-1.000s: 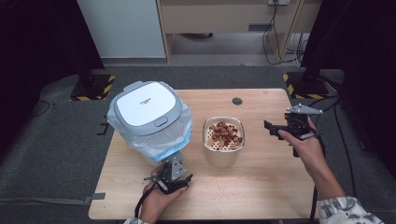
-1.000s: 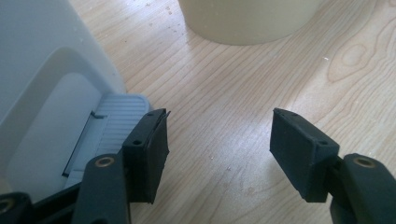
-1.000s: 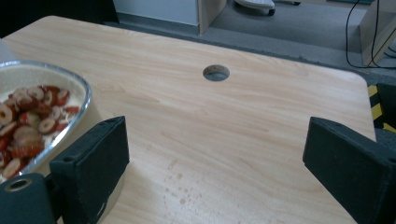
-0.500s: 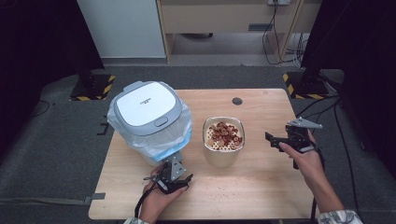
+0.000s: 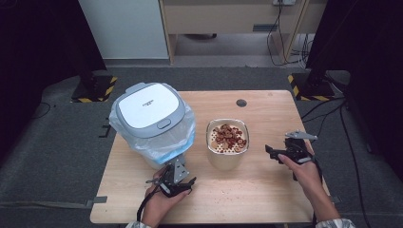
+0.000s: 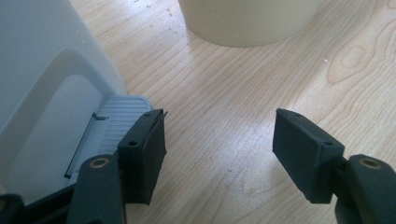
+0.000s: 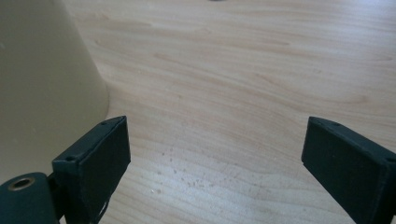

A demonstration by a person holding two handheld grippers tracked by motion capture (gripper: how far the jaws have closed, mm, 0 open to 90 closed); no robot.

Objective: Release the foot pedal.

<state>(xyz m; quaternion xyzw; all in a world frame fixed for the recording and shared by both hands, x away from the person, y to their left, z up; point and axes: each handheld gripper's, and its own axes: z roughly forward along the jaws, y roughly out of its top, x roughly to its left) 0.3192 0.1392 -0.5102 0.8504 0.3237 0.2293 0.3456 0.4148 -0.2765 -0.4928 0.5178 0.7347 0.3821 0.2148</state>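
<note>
cream cup [image 5: 227, 151] holds reddish pieces in high view; both hand-held grippers gape wide, empty.

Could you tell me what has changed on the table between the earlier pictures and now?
The right gripper has come down and toward the person, from beside the table's far right edge to the right of the beige container; its jaws are open and empty. The left gripper stayed open by the lidded bin. The container and the bin have not moved.
</note>
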